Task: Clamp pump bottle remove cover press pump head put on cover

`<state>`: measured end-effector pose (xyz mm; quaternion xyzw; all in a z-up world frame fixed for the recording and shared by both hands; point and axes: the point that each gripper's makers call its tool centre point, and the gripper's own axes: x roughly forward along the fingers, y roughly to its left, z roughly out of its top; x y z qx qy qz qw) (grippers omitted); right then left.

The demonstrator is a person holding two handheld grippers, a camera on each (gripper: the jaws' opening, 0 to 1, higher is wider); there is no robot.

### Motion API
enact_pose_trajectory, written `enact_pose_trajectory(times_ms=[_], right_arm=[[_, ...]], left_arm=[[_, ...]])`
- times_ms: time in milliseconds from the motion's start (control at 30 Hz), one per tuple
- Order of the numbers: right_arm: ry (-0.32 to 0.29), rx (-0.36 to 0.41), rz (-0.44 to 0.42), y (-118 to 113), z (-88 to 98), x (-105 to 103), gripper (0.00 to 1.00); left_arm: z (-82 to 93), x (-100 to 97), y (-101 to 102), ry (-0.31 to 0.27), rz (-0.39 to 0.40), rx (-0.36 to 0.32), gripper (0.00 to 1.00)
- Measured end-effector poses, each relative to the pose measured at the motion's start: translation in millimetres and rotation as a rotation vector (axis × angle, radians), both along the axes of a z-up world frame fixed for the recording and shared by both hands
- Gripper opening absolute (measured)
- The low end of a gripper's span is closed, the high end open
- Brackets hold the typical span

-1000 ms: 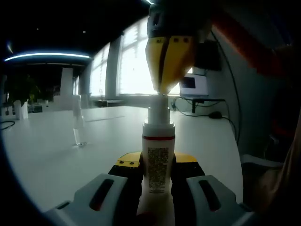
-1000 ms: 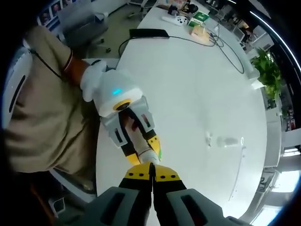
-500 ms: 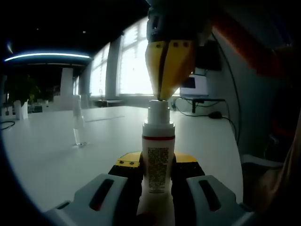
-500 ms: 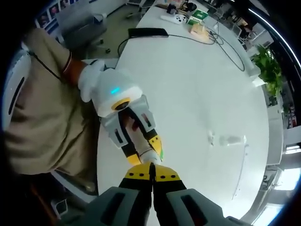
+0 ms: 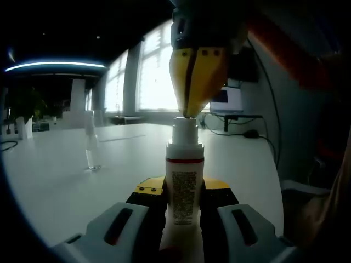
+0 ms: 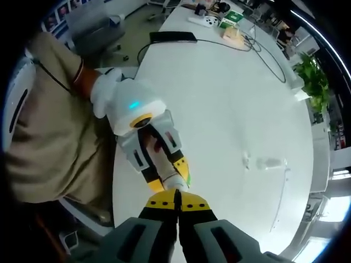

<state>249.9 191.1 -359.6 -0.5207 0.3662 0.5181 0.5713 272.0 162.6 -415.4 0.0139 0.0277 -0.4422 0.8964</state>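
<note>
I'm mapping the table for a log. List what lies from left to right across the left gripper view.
Potted plant → clear cover standing on the table → pump bottle clamped in the left gripper, with the right gripper shut just above the pump head → monitor.

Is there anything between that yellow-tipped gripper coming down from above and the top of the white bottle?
Nothing visible. The right gripper, jaws shut, sits right at the pump head of the pump bottle, which the left gripper clamps. The clear cover stands apart on the table.

Closed right gripper (image 6: 176, 193) atop pump bottle (image 6: 171, 176)
</note>
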Motion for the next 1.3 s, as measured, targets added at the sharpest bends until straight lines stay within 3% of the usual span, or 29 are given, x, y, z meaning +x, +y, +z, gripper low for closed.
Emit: enact_pose_trajectory(times_ms=[367,800,1300], right_arm=[[0.013,0.019,-0.007,0.0,1.2,0.2,0.0],[-0.037,-0.066,0.059,2.0,5.8,0.1,0.0],[-0.024,-0.051,0.059,1.7,5.8,0.7,0.0]], left_arm=[[0.1,1.7,1.2,0.001,0.0,-0.001,0.14],[0.4,-0.1,-0.6,0.002,-0.001,-0.001,0.14],[0.0,1.2,-0.1,0.002,0.001,-0.001,0.14]])
